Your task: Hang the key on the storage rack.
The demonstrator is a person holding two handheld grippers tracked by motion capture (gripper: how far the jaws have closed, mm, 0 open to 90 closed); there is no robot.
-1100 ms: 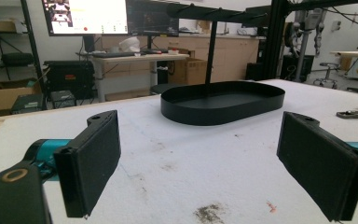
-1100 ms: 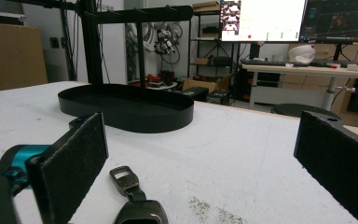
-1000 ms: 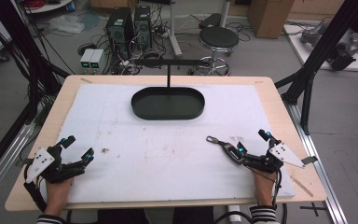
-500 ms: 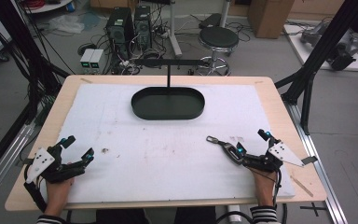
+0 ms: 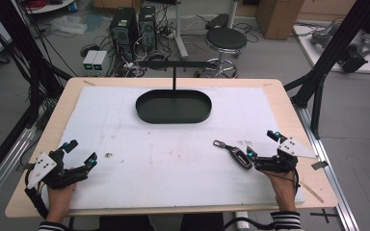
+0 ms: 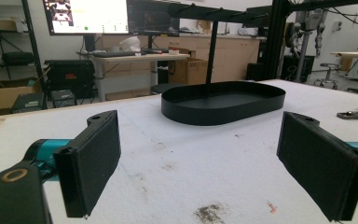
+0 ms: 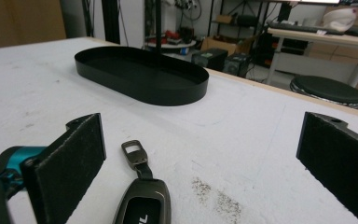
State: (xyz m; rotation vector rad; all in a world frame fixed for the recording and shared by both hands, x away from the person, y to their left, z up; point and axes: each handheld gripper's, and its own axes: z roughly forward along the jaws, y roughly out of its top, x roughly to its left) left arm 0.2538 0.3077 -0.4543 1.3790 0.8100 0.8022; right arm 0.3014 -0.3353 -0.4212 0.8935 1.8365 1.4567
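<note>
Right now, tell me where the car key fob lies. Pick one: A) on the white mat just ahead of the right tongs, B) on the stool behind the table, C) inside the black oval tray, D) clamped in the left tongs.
A: the key fob lies flat on the white mat between the open jaws of the right tongs, apart from the black oval tray.

A wooden counter (image 5: 289, 96) is carrying a stained white mat (image 5: 173, 159). Lying on the mat are a black oval tray (image 5: 173, 107) toward the far side and a key fob (image 5: 233, 154) nearer the right.
</note>
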